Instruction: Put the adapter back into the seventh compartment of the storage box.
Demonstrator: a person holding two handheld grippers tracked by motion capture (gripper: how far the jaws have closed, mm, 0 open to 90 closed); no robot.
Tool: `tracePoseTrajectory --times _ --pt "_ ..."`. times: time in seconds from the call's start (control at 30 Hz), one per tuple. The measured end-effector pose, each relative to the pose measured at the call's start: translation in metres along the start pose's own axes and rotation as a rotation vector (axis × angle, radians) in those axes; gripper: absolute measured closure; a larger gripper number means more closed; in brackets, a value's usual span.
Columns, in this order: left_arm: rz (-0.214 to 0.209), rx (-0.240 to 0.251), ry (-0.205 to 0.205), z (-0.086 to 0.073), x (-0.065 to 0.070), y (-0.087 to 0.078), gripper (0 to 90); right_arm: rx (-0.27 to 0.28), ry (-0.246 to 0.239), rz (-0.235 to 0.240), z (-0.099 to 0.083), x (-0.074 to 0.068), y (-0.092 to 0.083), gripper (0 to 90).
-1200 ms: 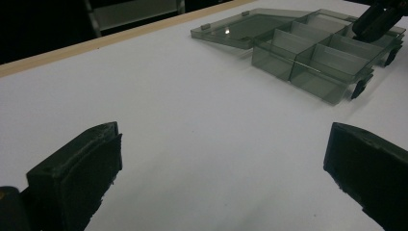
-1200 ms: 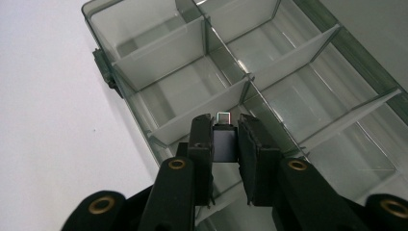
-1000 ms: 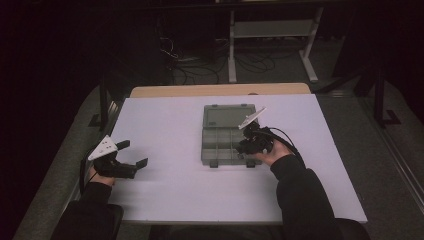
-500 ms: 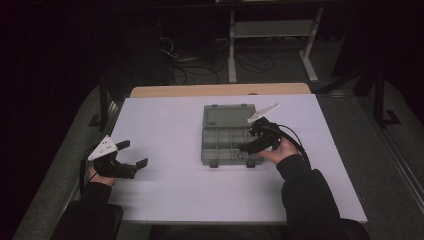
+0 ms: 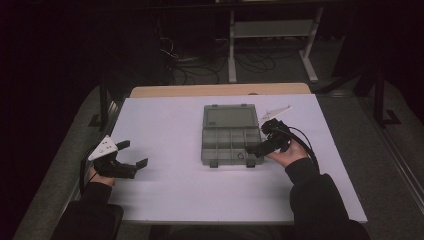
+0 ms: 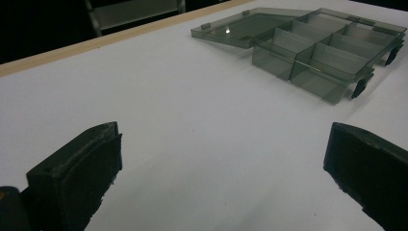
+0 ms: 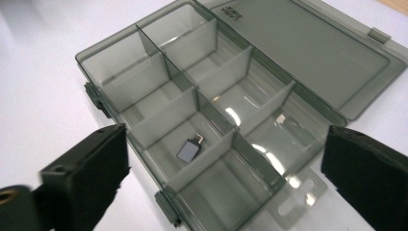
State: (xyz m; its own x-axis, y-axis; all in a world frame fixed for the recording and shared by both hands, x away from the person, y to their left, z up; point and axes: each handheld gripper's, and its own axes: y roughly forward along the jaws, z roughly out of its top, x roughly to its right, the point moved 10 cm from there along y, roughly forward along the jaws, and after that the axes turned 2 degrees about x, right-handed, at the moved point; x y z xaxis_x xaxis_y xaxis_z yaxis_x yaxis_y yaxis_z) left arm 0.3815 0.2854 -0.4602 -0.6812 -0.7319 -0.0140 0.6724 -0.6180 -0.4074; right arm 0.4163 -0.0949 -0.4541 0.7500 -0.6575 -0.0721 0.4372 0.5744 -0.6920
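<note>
Nearest the person, the left gripper (image 5: 131, 155) rests low over the white tabletop (image 5: 170, 195) at its left side, held in the left hand (image 5: 100, 176), its fingers (image 6: 79, 173) spread wide with only bare tabletop between them. Farther in and to the right, the right gripper (image 5: 256, 150), held in the right hand (image 5: 287, 155), hovers at the near right corner of a smoke-grey compartment box (image 5: 231, 141); in the right gripper view its fingers (image 7: 86, 168) stand wide apart, gripping nothing, with the box's front compartments between them. A small dark metal part (image 7: 191, 148) lies loose on the floor of one front-row compartment, just beside a divider. Beyond the compartments, the hinged lid (image 5: 230, 116) lies folded back flat on the tabletop. Behind the white surface a wooden edge (image 5: 220, 90) runs along the far side.
</note>
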Motion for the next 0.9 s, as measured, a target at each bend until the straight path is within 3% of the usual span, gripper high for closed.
tracePoseTrajectory --times 0.17,0.9 --pt "0.000 -0.002 0.001 0.000 0.000 0.000 0.0 0.004 0.015 0.019 -0.006 -0.002 -0.005 0.0" --pt "0.001 -0.004 0.003 -0.001 0.000 0.000 0.0 0.093 0.044 0.006 -0.024 0.004 -0.031 0.0"
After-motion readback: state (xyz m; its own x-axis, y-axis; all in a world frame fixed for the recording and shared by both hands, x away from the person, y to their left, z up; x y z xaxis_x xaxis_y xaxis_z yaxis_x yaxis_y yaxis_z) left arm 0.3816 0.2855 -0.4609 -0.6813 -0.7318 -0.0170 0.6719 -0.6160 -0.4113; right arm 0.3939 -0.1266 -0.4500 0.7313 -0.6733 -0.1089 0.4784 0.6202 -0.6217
